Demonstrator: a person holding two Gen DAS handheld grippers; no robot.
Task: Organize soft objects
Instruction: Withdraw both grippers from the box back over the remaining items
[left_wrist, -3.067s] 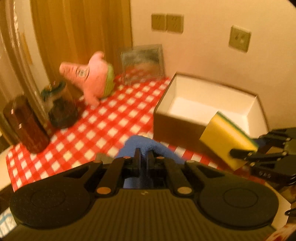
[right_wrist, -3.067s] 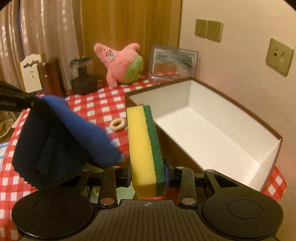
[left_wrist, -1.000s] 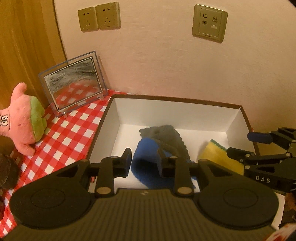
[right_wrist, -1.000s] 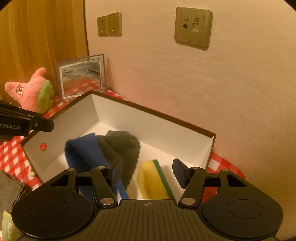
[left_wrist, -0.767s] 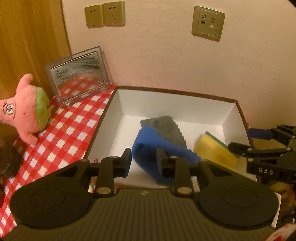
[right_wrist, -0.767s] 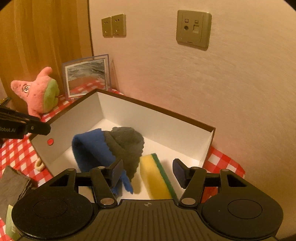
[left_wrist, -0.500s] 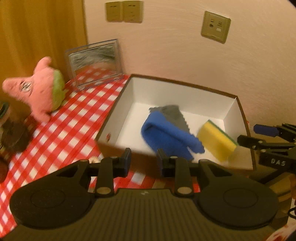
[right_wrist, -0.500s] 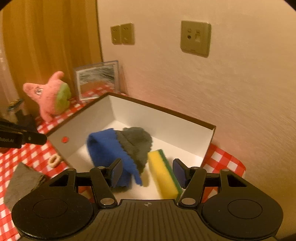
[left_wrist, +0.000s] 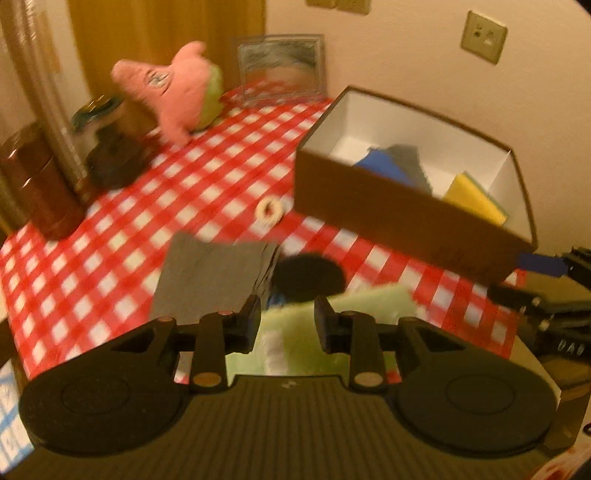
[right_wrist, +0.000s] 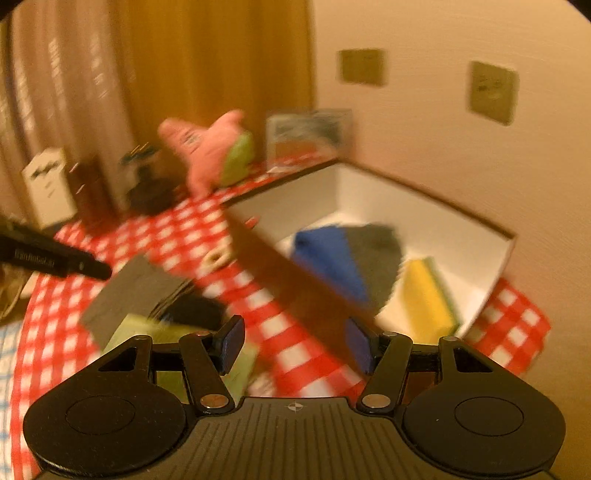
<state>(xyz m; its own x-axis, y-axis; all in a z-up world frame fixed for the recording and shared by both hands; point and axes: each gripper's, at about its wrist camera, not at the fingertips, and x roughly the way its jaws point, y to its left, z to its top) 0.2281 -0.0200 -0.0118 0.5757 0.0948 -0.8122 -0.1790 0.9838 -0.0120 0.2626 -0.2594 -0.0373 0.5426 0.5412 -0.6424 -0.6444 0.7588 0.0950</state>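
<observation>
Inside, the box (left_wrist: 402, 218) holds a blue-grey cloth (left_wrist: 397, 168) beside a sponge (left_wrist: 474, 199); both claws (left_wrist: 287, 319) (right_wrist: 293, 345) gape empty.

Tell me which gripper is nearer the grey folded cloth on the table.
Left. The left gripper hovers just off the grey folded cloth; the right gripper sits farther off, toward the box.
</observation>
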